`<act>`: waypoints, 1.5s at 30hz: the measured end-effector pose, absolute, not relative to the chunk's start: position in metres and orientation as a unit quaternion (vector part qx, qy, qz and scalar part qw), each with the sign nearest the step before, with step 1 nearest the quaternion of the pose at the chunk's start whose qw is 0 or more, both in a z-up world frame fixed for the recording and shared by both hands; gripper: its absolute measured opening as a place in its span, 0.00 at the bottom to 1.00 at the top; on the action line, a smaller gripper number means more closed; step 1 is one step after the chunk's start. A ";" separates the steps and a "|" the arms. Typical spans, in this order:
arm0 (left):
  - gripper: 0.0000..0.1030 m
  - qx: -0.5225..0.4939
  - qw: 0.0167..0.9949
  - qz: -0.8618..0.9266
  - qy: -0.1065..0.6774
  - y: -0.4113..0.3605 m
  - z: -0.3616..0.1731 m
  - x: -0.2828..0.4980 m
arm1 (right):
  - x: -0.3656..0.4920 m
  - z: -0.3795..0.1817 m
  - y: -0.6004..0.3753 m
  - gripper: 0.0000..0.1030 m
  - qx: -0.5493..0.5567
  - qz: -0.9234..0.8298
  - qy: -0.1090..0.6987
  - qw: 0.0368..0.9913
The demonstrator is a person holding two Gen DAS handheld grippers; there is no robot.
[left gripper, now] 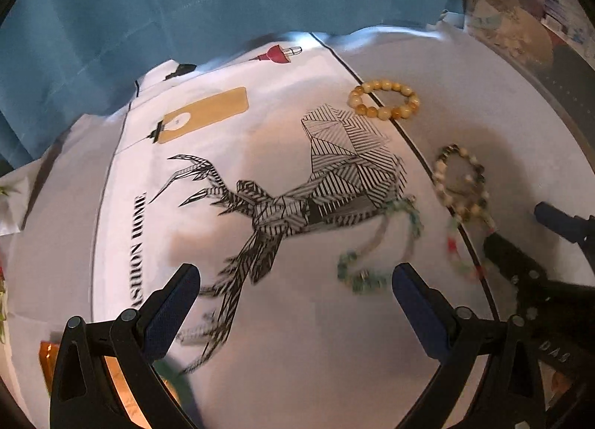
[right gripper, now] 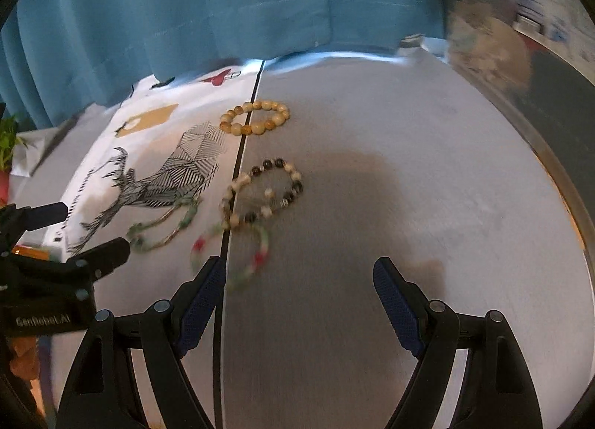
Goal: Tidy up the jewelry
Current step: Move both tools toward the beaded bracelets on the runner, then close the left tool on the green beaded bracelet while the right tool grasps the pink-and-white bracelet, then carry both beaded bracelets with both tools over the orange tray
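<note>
Several bead bracelets lie on a cloth-covered table. A yellow bead bracelet [left gripper: 383, 99] [right gripper: 255, 118] lies farthest. A cream and dark bead bracelet [left gripper: 460, 183] [right gripper: 262, 194] lies nearer. A green bracelet [left gripper: 375, 254] [right gripper: 163, 226] lies on the deer print. A green, white and red bracelet [left gripper: 463, 254] [right gripper: 234, 254] lies nearest the right gripper. My left gripper [left gripper: 295, 310] is open and empty, just short of the green bracelet. My right gripper [right gripper: 299, 308] is open and empty, to the right of the red-and-green bracelet. Each gripper shows in the other's view, the right one [left gripper: 520, 254] and the left one [right gripper: 89, 239].
The white cloth [left gripper: 260, 317] bears a black deer print [left gripper: 297, 202] and a dark seam line [right gripper: 238, 168]. A blue curtain [right gripper: 223, 1] hangs behind the table. Clutter [right gripper: 491, 45] sits at the far right. An orange item [left gripper: 50, 354] lies at lower left.
</note>
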State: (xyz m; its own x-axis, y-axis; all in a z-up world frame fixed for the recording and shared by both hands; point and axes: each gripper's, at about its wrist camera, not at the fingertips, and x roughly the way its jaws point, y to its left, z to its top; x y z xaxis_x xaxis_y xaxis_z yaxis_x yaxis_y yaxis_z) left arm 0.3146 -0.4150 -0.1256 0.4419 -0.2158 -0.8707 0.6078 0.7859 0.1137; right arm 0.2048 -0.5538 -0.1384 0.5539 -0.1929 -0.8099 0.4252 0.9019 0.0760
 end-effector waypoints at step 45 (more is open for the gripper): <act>0.03 0.095 0.824 -0.335 0.447 -0.314 0.003 0.238 | 0.114 -0.034 -0.483 0.06 0.094 -0.113 0.350 0.925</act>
